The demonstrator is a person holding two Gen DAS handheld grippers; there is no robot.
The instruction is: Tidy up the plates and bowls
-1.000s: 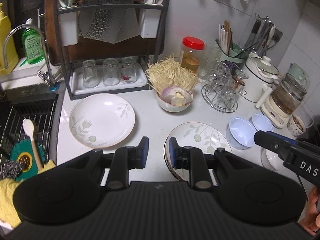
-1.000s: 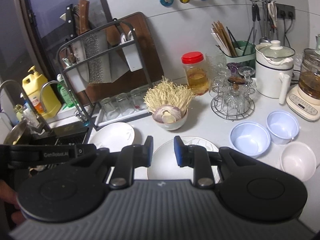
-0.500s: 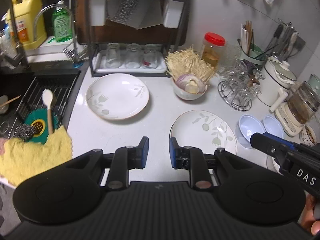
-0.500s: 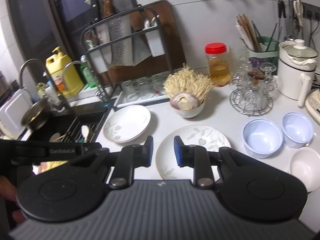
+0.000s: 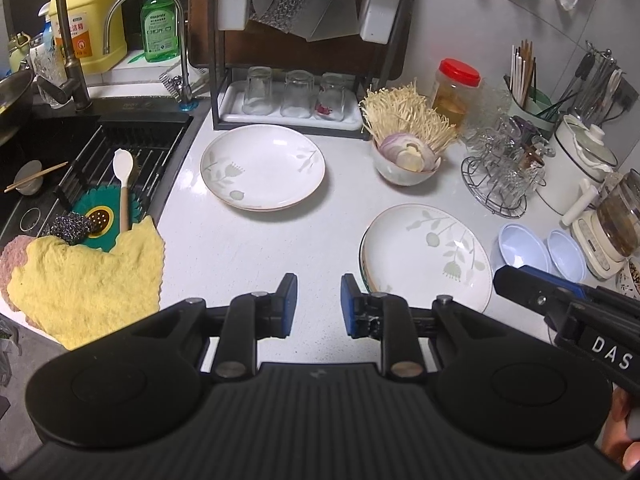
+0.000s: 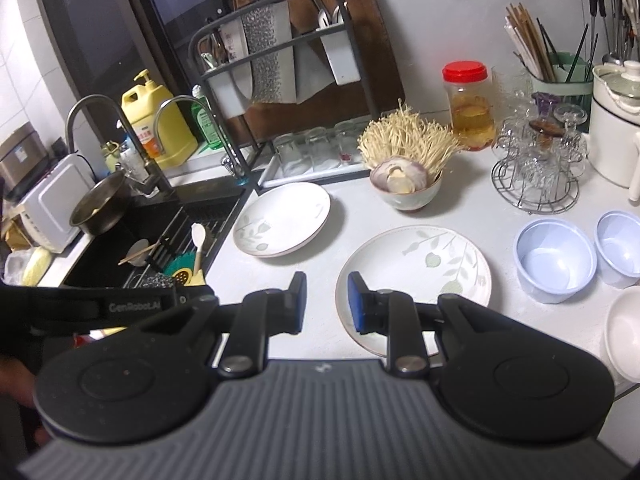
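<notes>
Here both grippers, left gripper point(image 5: 319, 306) and right gripper point(image 6: 327, 303), hover with jaws slightly apart, empty. On the worktop point(image 5: 256, 248), one plate point(image 5: 263, 167) lies at eleven o'clock, another plate point(image 5: 430, 257) at two, blue bowls point(image 6: 554, 266) at three.

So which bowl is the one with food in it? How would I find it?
Start at the black dish rack against the back wall, with the upturned glasses under it. Just to its right on the white counter stands a pale bowl. It is the only one filled: onion slices in front and a bushy bunch of thin pale mushrooms behind, while the blue bowls sit empty.
</notes>
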